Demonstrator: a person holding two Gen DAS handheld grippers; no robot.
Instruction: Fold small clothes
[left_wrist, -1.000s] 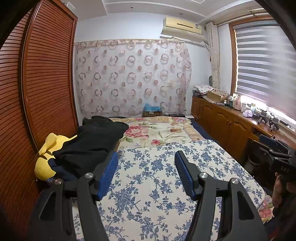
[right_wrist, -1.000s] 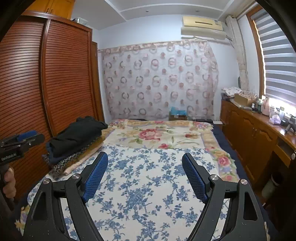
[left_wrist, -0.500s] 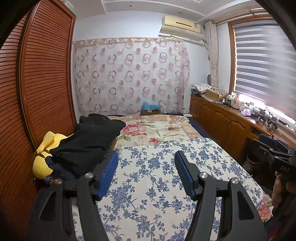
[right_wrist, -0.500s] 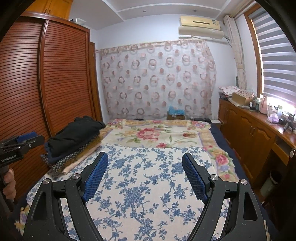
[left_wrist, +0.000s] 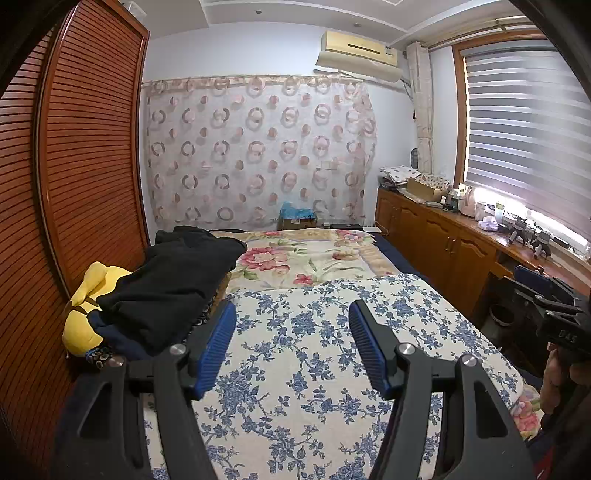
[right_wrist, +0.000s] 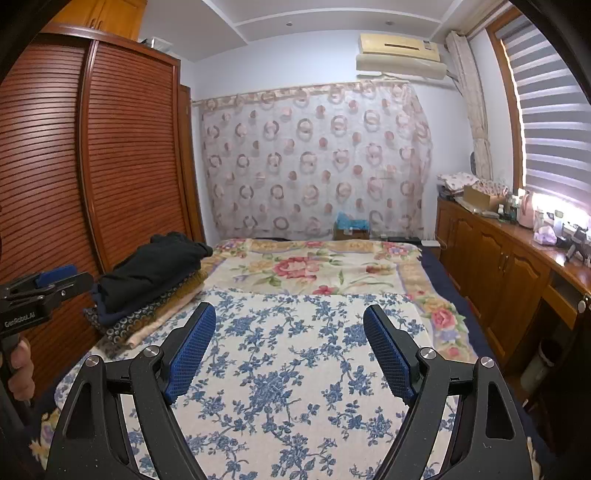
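Blue-padded fingers (left_wrist: 218, 343) of the left gripper (left_wrist: 291, 345) and the right gripper (right_wrist: 290, 349) are spread wide, grasping nothing, above the blue-flowered bedspread (right_wrist: 295, 369). The clothes pile (right_wrist: 147, 280), a black garment (left_wrist: 173, 280) on top, sits at the bedspread's wardrobe-side edge. No garment is laid out; all folding seemingly remains.

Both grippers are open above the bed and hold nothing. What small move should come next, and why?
Probably swing the left gripper toward the black garment on top of the pile. It is the nearest clothing, both grippers are empty, and the blue floral sheet ahead offers room for folding.
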